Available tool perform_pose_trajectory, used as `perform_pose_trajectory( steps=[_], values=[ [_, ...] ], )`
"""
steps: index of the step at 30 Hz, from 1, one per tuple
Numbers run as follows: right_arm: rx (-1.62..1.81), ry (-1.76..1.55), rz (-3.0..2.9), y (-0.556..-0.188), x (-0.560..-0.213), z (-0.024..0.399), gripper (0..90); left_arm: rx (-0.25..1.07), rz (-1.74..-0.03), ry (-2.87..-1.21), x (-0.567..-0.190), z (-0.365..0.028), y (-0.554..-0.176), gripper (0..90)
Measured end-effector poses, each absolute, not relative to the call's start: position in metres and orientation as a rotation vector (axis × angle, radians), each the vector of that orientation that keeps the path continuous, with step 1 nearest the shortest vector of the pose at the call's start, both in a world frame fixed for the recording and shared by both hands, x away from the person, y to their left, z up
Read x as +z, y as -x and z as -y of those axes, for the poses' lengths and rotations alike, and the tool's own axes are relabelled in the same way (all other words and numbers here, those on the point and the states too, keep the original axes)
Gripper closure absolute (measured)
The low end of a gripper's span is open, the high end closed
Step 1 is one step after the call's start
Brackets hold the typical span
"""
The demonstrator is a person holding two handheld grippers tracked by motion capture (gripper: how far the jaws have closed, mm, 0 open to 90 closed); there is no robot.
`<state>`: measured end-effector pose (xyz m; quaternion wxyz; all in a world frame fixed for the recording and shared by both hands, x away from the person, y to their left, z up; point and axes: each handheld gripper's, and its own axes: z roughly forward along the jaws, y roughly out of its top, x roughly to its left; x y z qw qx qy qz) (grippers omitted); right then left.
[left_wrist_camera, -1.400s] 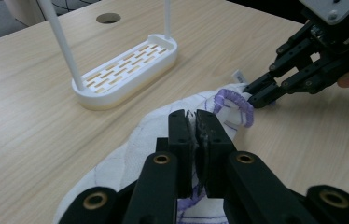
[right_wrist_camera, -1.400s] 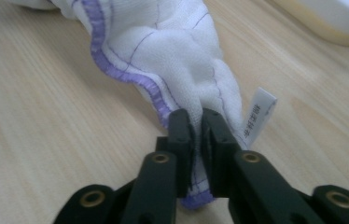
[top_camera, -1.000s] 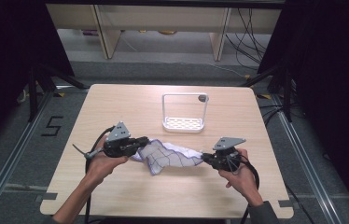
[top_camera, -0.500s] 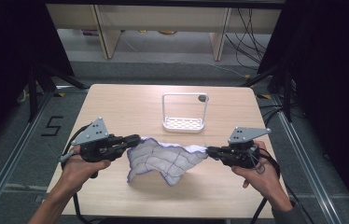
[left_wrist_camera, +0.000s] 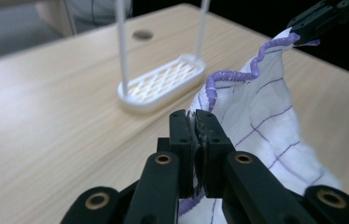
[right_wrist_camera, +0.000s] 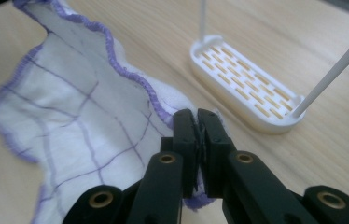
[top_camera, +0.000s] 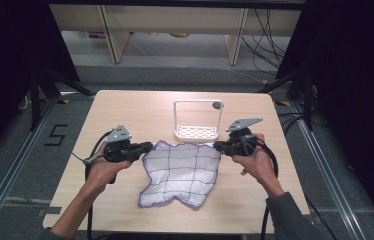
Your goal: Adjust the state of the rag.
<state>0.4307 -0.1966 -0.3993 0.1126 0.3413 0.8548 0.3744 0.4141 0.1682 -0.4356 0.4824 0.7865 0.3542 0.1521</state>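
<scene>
Cloth [top_camera: 181,172], white with a purple grid and a purple wavy hem, is what we have between our two claws, each one pinching a far corner of it. Our left claw [top_camera: 147,146] has its jaws clamped tight on the hem, as the left gripper view shows with the fabric [left_wrist_camera: 261,116] squeezed in at the tips and billowing off to that claw's right. Our right claw [top_camera: 218,146] is closed the same way on the opposite corner; in the right gripper view the cloth [right_wrist_camera: 79,116] spreads away to that claw's left, and the hem disappears into the closed tips.

We judge the grip is at the two corners so the far edge is pulled nearly taut between the claws while the rest drapes down toward us and onto the table [top_camera: 125,107]. That lets the sheet open flat (the near edge is still ragged and uneven, with a notch in the middle). The claws point at each other across the cloth, well apart.

Just beyond the taut edge, between the claws and nearer the right one, stands a white rack [top_camera: 197,120] with a slotted base and a thin upright frame. We read the cloth as held just short of it, so spreading can go on without knocking it; the hem near our right claw lies close to its base [right_wrist_camera: 247,84], which is what we would watch
</scene>
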Motion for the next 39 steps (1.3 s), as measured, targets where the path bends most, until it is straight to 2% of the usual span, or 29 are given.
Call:
perform_pose_trajectory(
  steps=[4, 11, 12, 14, 17, 18, 19, 22, 25, 29, 31, 36, 39],
  values=[
    [1.016, -1.09, -2.532, -0.465, -0.439, 0.176, 87.0, 0.39, -0.935, -1.934, -0.46, -0.171, -0.435, 85.7],
    [0.95, -1.148, -2.508, -0.497, -0.47, 0.162, 85.6, 0.418, -0.966, -1.985, -0.48, -0.175, -0.449, 83.7],
    [0.971, -1.159, -2.508, -0.498, -0.471, 0.161, 82.3, 0.411, -0.998, -1.947, -0.481, -0.174, -0.449, 80.1],
    [0.947, -1.179, -2.481, -0.499, -0.47, 0.162, 68.5, 0.419, -1.004, -1.974, -0.479, -0.179, -0.448, 67.8],
    [0.975, -1.146, -2.412, -0.485, -0.456, 0.165, 62.8, 0.455, -0.999, -1.991, -0.472, -0.185, -0.434, 56.1],
    [1.019, -1.102, -2.4, -0.469, -0.444, 0.174, 61.1, 0.439, -0.987, -1.999, -0.469, -0.19, -0.426, 55.5],
    [1.019, -1.102, -2.4, -0.469, -0.444, 0.174, 61.1, 0.429, -0.979, -1.989, -0.467, -0.192, -0.417, 55.5],
    [1.059, -1.076, -2.442, -0.437, -0.435, 0.19, 59.5, 0.359, -0.902, -2.027, -0.466, -0.197, -0.382, 54.1],
    [1.112, -1.053, -2.464, -0.404, -0.443, 0.199, 58.6, 0.279, -0.881, -2.009, -0.475, -0.194, -0.355, 52.2],
    [1.145, -1.036, -2.549, -0.365, -0.452, 0.21, 57.5, 0.241, -0.832, -2.095, -0.487, -0.19, -0.329, 48.0],
    [1.15, -1.091, -2.526, -0.346, -0.455, 0.211, 56.4, 0.214, -0.843, -2.067, -0.493, -0.184, -0.321, 48.0],
    [1.128, -1.066, -2.536, -0.328, -0.467, 0.201, 51.3, 0.231, -0.797, -2.136, -0.497, -0.176, -0.315, 47.5],
    [1.096, -1.022, -2.561, -0.326, -0.476, 0.184, 51.4, 0.217, -0.809, -2.128, -0.501, -0.171, -0.314, 48.6]
  ],
)
